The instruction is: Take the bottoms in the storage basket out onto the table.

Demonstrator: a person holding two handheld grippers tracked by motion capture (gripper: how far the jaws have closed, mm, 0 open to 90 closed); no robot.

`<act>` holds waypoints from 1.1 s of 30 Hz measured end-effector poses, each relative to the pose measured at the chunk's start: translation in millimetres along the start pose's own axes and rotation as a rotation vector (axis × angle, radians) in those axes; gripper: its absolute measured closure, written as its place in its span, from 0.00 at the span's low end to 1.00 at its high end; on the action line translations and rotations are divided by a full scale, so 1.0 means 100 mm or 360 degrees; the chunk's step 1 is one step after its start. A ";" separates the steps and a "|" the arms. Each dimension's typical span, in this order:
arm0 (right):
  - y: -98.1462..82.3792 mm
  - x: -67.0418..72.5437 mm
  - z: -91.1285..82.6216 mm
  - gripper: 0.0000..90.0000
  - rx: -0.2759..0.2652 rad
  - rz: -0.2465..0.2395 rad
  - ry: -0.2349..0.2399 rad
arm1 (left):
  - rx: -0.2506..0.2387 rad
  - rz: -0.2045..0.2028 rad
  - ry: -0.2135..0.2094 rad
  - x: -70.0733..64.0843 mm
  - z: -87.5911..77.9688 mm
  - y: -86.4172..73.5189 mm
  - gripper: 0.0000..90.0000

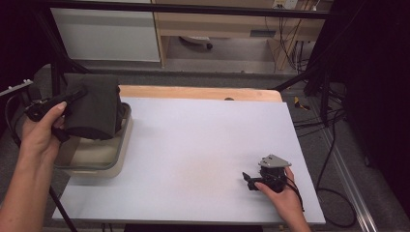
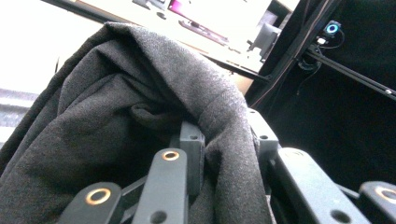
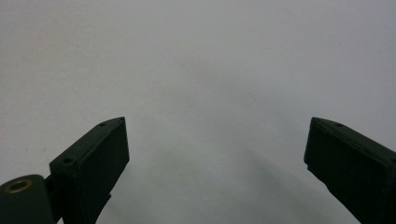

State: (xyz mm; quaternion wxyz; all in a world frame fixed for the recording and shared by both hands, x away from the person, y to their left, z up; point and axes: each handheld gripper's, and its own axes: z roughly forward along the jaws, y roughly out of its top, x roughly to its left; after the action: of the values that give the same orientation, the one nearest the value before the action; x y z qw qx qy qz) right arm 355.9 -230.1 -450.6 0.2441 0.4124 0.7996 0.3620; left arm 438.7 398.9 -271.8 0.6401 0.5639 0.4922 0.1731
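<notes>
Dark cloth (image 1: 94, 112) hangs bunched at 9 o'clock on the table (image 1: 193, 145), lifted above the beige bin (image 1: 104, 157) at the table's left edge. We see the left gripper (image 1: 72, 99) clenched on the cloth; in the left gripper view the fabric (image 2: 140, 116) drapes over and between the jaws. We note the right gripper (image 1: 254, 181) at 5 o'clock, resting on the white surface (image 3: 196, 70), its jaws spread wide with nothing between them.
</notes>
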 end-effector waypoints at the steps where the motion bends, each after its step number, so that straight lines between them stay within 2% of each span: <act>1: 0.00 0.00 0.00 0.08 -0.0001 -0.0002 -0.0001 | 0.0000 0.0016 -0.0003 -0.02 0.00 0.02 0.81; 5: 0.00 0.00 0.00 0.08 -0.0002 0.0003 -0.0002 | -0.0034 0.0035 -0.0023 -0.14 0.01 0.10 0.81; 8: 0.00 0.00 0.00 0.08 -0.0002 0.0003 -0.0001 | -0.0038 0.0070 -0.0041 -0.25 0.03 0.16 0.81; 9: 0.00 0.00 0.00 0.08 -0.0003 -0.0005 0.0000 | -0.0039 0.0094 -0.0056 -0.32 0.05 0.22 0.81; 10: 0.00 0.00 0.00 0.08 -0.0002 -0.0002 0.0000 | -0.0039 0.0094 -0.0056 -0.32 0.05 0.22 0.81; 17: 0.00 0.00 -0.02 0.08 -0.0013 -0.0004 -0.0002 | -0.0035 0.0126 -0.0121 -0.54 0.23 0.34 0.81; 20: 0.01 -0.01 -0.02 0.08 -0.0017 -0.0003 -0.0015 | -0.0028 0.0150 -0.0145 -0.65 0.39 0.35 0.81; 21: 0.01 -0.01 -0.02 0.08 -0.0017 -0.0003 -0.0015 | -0.0028 0.0150 -0.0145 -0.65 0.39 0.35 0.81; 26: 0.02 -0.01 -0.02 0.08 -0.0039 0.0008 -0.0018 | 0.0034 0.0172 -0.0139 -0.77 0.63 0.28 0.81; 33: 0.02 0.00 -0.02 0.08 -0.0033 0.0004 -0.0027 | 0.0056 0.0184 -0.0161 -0.83 0.81 0.19 0.81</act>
State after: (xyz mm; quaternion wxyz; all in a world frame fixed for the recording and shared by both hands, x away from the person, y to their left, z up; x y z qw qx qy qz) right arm 355.4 -230.5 -447.4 0.2545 0.4139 0.7932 0.3670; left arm 474.2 295.3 -228.1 0.6431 0.6106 0.4287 0.1724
